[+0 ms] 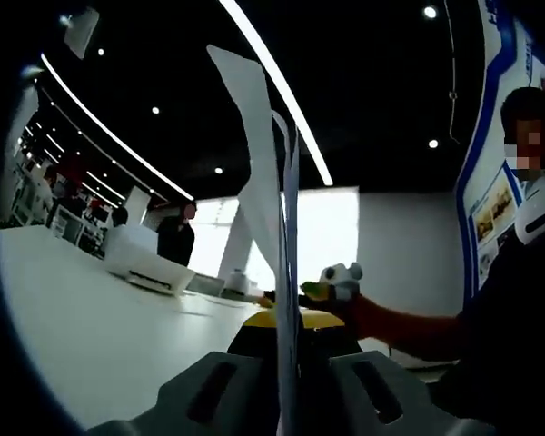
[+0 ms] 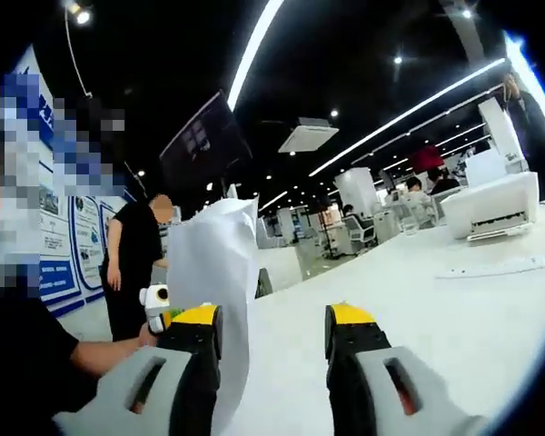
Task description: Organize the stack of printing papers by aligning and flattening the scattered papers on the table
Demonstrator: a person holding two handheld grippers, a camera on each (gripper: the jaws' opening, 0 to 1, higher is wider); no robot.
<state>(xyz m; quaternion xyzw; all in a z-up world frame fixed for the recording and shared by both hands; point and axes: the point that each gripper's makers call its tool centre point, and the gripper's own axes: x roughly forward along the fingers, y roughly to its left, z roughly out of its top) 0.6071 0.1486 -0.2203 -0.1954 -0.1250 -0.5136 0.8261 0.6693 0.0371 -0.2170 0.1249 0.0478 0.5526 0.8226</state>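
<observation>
Several white printing papers (image 1: 271,191) stand upright and edge-on, rising from between the jaws of my left gripper (image 1: 286,320), which is shut on their lower edge. Just beyond them is my right gripper (image 1: 338,282), held by a person's bare forearm. In the right gripper view the same papers (image 2: 213,263) appear as a broad white sheet that hangs down along the inner side of the left jaw. My right gripper (image 2: 274,318) is open, its yellow-tipped fingers (image 2: 350,315) wide apart. A small part of the left gripper (image 2: 153,307) peeks out behind the sheet.
The white table (image 1: 100,336) spreads to the left, with a white printer-like box (image 1: 145,262) at its far side, also seen as the box (image 2: 492,205). A loose sheet (image 2: 490,267) lies flat near it. A person in black (image 2: 136,254) stands beside the table.
</observation>
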